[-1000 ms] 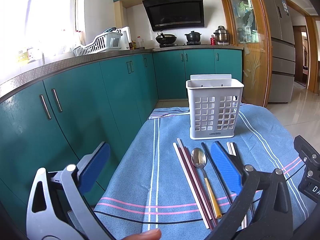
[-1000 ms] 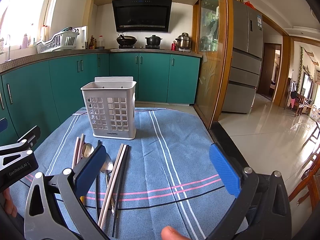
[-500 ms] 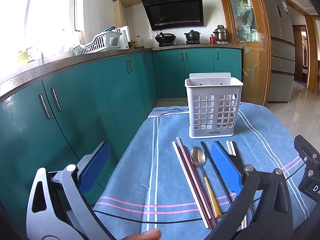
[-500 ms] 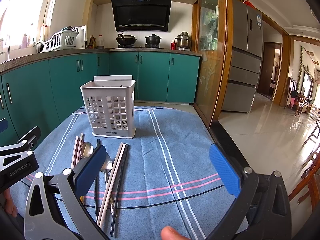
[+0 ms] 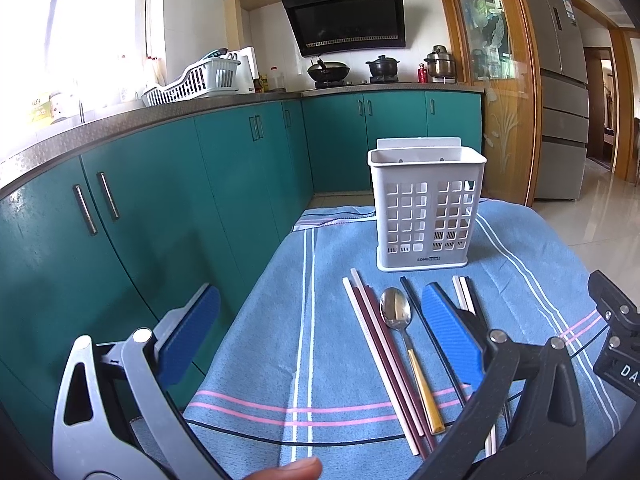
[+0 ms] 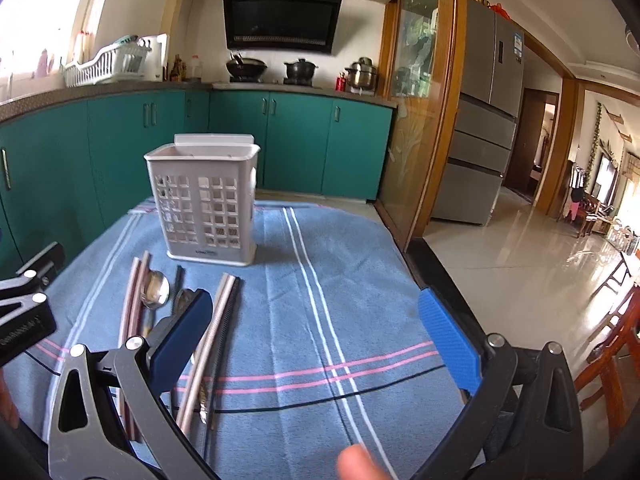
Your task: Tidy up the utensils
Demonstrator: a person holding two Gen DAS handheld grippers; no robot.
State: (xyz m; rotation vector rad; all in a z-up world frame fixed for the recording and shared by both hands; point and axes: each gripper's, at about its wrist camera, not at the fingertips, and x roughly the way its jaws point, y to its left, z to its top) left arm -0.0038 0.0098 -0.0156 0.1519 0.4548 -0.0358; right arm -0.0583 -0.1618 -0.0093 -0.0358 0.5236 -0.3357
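Note:
A white perforated utensil holder (image 5: 426,210) stands upright on a blue striped cloth (image 5: 312,320); it also shows in the right wrist view (image 6: 204,200). In front of it lie pink and dark red chopsticks (image 5: 380,356), a gold-handled spoon (image 5: 400,320), a black chopstick (image 5: 412,292) and white chopsticks (image 5: 462,292). In the right wrist view I see the spoon (image 6: 154,292), a second spoon (image 6: 184,298) and beige and black chopsticks (image 6: 218,336). My left gripper (image 5: 320,332) is open above the cloth's left part. My right gripper (image 6: 316,344) is open, its left finger (image 6: 182,340) over the utensils.
Teal kitchen cabinets (image 5: 160,208) run along the left under a counter with a dish rack (image 5: 196,80). A stove with pots (image 5: 352,70) is at the back. A glass door (image 6: 420,120) and fridge (image 6: 488,112) stand right. The table's right edge (image 6: 440,276) drops to the tiled floor.
Both grippers have shifted a little; in the right wrist view the holder and utensils have moved rightward and nearer. Both stay open and the utensils lie untouched.

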